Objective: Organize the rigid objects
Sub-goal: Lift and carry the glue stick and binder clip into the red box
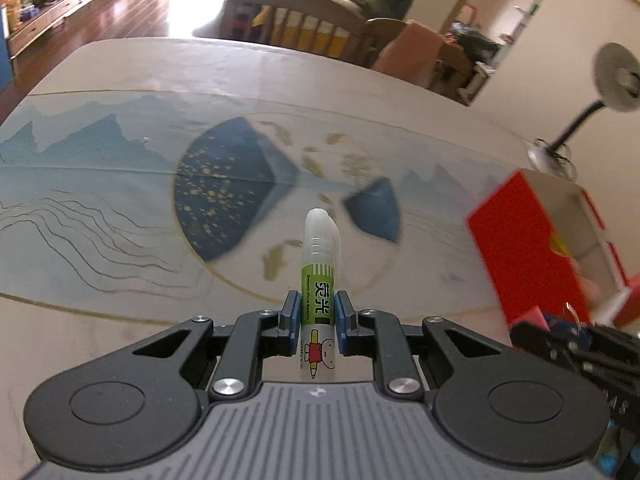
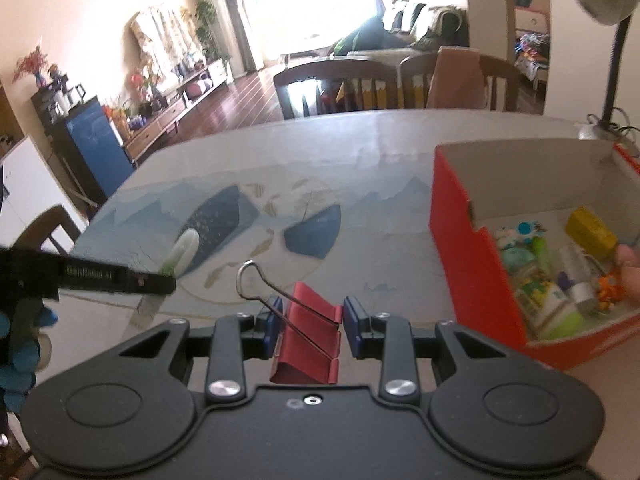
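Over the bench (image 1: 120, 340), my left gripper (image 1: 318, 316) jaws clamp a marker (image 1: 319, 280); right gripper (image 2: 310, 326) jaws pinch a red binder clip (image 2: 308, 340) beside the red box (image 2: 472, 264).

red box (image 1: 532, 248) motion-blurred, box contents (image 2: 560, 276) small and indistinct

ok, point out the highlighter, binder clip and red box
highlighter (image 1: 319, 296): left wrist view, green label.
binder clip (image 2: 308, 330): right wrist view, red body.
red box (image 2: 464, 240): right wrist view, outer side wall.

Sunlit living room beyond the table: dark wood floor (image 2: 256, 92), wooden chairs (image 2: 340, 88), cream walls (image 2: 100, 8).
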Tool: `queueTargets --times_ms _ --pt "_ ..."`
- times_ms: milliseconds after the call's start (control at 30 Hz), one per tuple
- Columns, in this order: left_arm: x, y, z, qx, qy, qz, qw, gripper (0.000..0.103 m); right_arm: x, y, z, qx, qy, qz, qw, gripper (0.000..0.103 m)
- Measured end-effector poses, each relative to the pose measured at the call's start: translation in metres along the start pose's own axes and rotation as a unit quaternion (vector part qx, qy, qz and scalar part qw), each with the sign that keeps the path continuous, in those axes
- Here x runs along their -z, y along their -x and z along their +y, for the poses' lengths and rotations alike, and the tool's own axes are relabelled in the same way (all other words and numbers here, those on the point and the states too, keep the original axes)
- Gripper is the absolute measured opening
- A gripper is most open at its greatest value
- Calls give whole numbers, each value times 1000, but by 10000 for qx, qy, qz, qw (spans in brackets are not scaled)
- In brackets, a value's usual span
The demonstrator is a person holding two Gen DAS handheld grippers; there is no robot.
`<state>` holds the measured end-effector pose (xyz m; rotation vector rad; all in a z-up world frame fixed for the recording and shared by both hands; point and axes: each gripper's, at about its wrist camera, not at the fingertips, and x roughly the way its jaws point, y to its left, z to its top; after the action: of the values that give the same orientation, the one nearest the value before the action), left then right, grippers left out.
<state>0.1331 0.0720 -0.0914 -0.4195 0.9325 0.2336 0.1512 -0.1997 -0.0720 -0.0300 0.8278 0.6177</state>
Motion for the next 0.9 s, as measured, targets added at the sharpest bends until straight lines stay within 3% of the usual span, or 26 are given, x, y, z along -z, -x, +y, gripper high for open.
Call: queueTargets --times_ms 467,900 --pt "12 56 -65 531 -975 -358 9932 17 -13 71 -17 394 -309 -684 9964 32" --pt "1 22 -180 901 -1413 -234 9856 17 -24 85 -115 704 -341 -761 9940 32"
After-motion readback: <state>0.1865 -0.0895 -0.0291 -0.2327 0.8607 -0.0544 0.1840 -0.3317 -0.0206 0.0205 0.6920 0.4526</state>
